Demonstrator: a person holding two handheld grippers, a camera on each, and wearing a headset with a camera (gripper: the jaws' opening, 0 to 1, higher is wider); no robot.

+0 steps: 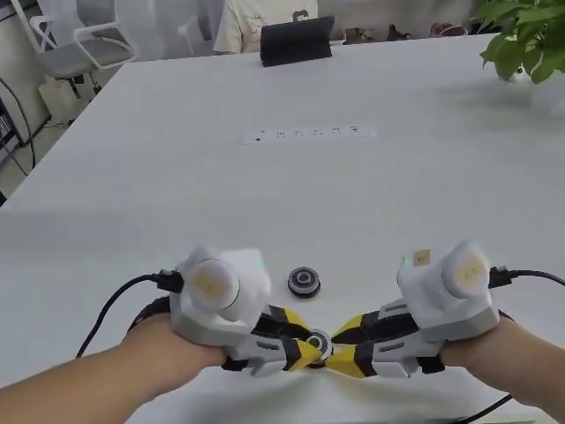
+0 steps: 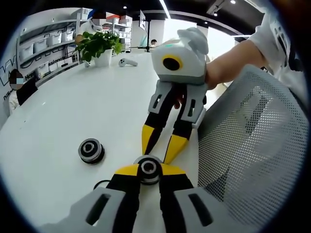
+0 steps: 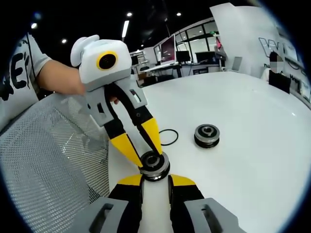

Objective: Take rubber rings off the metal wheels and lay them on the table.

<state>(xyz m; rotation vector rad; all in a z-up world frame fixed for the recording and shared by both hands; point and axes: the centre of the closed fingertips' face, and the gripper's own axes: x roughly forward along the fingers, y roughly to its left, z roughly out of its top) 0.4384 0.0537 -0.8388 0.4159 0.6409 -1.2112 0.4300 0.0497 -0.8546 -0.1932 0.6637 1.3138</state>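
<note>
Looks like the peeling step, with the job partly done. Gripping the held wheel (image 2: 148, 167) with the left gripper (image 2: 148, 172), clenched on it from two sides; cannot tell whether resting on the table (image 1: 265, 194) or lifted just off it. Meeting the held wheel head-on with the right gripper (image 3: 155, 180), tips drawn close together and touching the rim. Cannot tell from any view whether pinching the rubber there or merely pressing against it. Seems to carry a dark band around the rim, so probably a ring yet to come off. Lying flat on the table near the held wheel, clear of it: a loose rubber ring (image 3: 167, 137), thin and black. Near the held wheel too, on its far side from the person: a second wheel (image 1: 304, 281), flat on the table, apart from both grippers, dark-rimmed, but too small to say whether ringed. Next, by judgement: keep the left grip firm, work the right tips under the band's edge, and roll it outward over the rim without letting the held wheel twist or slip. Then lay the freed ring down close to the held wheel, beside the loose one. Likely to stretch and snap back, so pull slowly.
</note>
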